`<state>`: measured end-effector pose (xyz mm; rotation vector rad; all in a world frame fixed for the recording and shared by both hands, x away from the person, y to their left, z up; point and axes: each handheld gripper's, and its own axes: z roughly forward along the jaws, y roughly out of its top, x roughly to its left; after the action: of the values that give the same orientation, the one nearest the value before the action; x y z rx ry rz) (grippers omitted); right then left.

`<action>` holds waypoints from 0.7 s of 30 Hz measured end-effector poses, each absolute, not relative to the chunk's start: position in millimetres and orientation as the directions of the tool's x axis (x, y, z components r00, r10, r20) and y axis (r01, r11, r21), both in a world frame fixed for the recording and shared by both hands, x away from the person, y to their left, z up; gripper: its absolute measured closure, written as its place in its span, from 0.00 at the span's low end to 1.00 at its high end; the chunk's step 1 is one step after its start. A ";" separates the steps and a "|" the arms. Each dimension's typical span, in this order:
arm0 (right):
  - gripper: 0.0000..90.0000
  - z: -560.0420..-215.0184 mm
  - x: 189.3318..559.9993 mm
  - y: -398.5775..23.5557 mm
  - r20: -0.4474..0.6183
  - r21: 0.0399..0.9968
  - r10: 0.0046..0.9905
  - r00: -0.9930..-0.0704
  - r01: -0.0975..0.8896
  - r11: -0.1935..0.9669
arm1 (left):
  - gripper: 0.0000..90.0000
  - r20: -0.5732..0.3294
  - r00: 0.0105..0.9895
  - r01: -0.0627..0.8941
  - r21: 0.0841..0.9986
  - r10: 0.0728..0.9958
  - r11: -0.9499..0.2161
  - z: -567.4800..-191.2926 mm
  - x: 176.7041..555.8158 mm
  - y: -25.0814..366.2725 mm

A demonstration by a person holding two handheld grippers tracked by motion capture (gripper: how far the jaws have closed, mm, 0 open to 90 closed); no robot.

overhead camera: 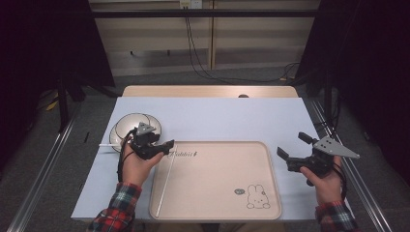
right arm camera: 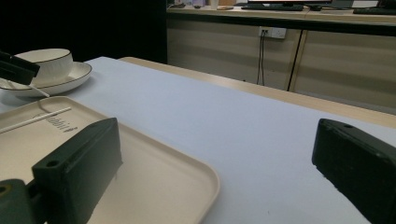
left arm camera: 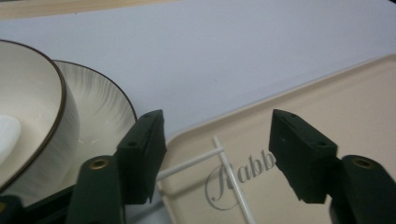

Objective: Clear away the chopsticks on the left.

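Two white sticks (left arm camera: 233, 182) on one tray (overhead camera: 217, 212); one bowl (overhead camera: 126, 124), one plate (left arm camera: 105, 107); both tools released

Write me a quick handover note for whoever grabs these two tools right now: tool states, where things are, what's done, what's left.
Left tool: jaws open, nothing between the pads, above the tray's far left corner.
Right tool: open, empty, held off the tray's right edge.
Chopsticks: one white chopstick lies along the left side of the beige tray; the other chopstick lies crosswise over the tray's rim, toward the dishes.
Bowl sits on its plate, left of the tray.
Done: one chopstick is in the tray.
Left, probably: straighten the crosswise chopstick and move bowl and plate onto the tray.
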<state>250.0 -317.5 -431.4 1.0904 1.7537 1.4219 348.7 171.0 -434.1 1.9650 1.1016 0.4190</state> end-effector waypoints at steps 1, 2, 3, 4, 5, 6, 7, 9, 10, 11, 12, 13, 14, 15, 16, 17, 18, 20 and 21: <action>0.01 -431.4 250.0 -317.5 0.032 0.974 0.886 -0.463 0.214 0.077 | 0.37 -0.089 0.567 0.548 0.782 0.819 -0.295 -433.9 350.4 171.2; 0.01 -431.4 250.0 -317.4 0.032 0.974 0.885 -0.465 0.213 0.077 | 0.35 -0.072 0.578 0.544 0.777 0.813 -0.318 -433.5 352.0 172.2; 0.01 -431.3 250.0 -317.5 0.028 0.974 0.886 -0.462 0.213 0.080 | 0.34 -0.079 0.576 0.546 0.778 0.814 -0.311 -434.1 353.2 171.2; 0.01 -431.6 250.3 -317.3 0.025 0.974 0.886 -0.464 0.210 0.082 | 0.33 -0.055 0.594 0.548 0.758 0.803 -0.353 -433.2 354.8 173.1; 0.01 -431.6 250.3 -317.2 0.026 0.974 0.885 -0.464 0.211 0.082 | 0.33 -0.050 0.594 0.548 0.755 0.803 -0.360 -433.3 356.4 173.6; 0.01 -431.6 250.2 -317.1 0.028 0.974 0.887 -0.460 0.212 0.079 | 0.33 -0.047 0.606 0.546 0.751 0.794 -0.373 -433.2 358.3 174.9; 0.01 -431.5 250.0 -317.4 0.025 0.974 0.887 -0.461 0.213 0.083 | 0.33 -0.034 0.621 0.544 0.739 0.783 -0.399 -432.5 359.5 176.5; 0.01 -431.4 250.0 -317.5 0.031 0.974 0.887 -0.460 0.214 0.077 | 0.32 -0.019 0.629 0.536 0.735 0.777 -0.416 -432.8 361.5 176.4; 0.01 -431.3 250.1 -317.7 0.032 0.974 0.887 -0.461 0.214 0.077 | 0.32 -0.007 0.634 0.530 0.732 0.773 -0.428 -432.0 362.0 176.8; 0.01 -431.3 250.1 -317.8 0.032 0.974 0.887 -0.460 0.215 0.076 | 0.32 -0.009 0.643 0.525 0.734 0.765 -0.432 -431.8 362.8 177.2; 0.01 -431.3 250.1 -317.9 0.032 0.974 0.887 -0.460 0.215 0.076 | 0.31 -0.004 0.651 0.519 0.732 0.759 -0.442 -431.5 363.9 177.6; 0.01 -431.4 250.1 -317.9 0.033 0.973 0.887 -0.460 0.216 0.076 | 0.30 0.009 0.664 0.514 0.720 0.748 -0.466 -430.4 365.1 179.1; 0.01 -431.5 250.2 -317.8 0.032 0.973 0.887 -0.461 0.216 0.077 | 0.30 0.011 0.658 0.517 0.721 0.753 -0.462 -430.2 365.4 178.8; 0.01 -431.6 250.3 -317.3 0.034 0.973 0.888 -0.459 0.218 0.075 | 0.29 0.030 0.669 0.505 0.715 0.742 -0.484 -430.2 366.8 179.7; 0.01 -431.6 250.2 -317.3 0.027 0.973 0.889 -0.456 0.217 0.082 | 0.28 0.030 0.674 0.504 0.712 0.738 -0.489 -430.5 367.6 179.8; 0.01 -431.7 250.2 -317.2 0.025 0.973 0.889 -0.457 0.216 0.084 | 0.28 0.033 0.677 0.499 0.714 0.735 -0.491 -430.7 368.3 179.8; 0.01 -431.6 250.0 -316.9 0.028 0.973 0.889 -0.458 0.218 0.082 | 0.27 0.038 0.684 0.494 0.711 0.729 -0.500 -430.4 368.5 179.5; 0.01 -431.7 250.3 -317.5 0.024 0.974 0.887 -0.461 0.212 0.084 | 0.26 0.045 0.704 0.481 0.705 0.709 -0.522 -430.7 369.3 178.3; 0.01 -431.7 250.2 -317.5 0.026 0.973 0.887 -0.461 0.214 0.083 | 0.25 0.036 0.708 0.478 0.710 0.705 -0.517 -431.4 369.6 177.3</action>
<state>250.2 -317.5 -431.7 1.0903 1.7554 1.4137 369.6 177.3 -431.4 2.2176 0.8960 0.4207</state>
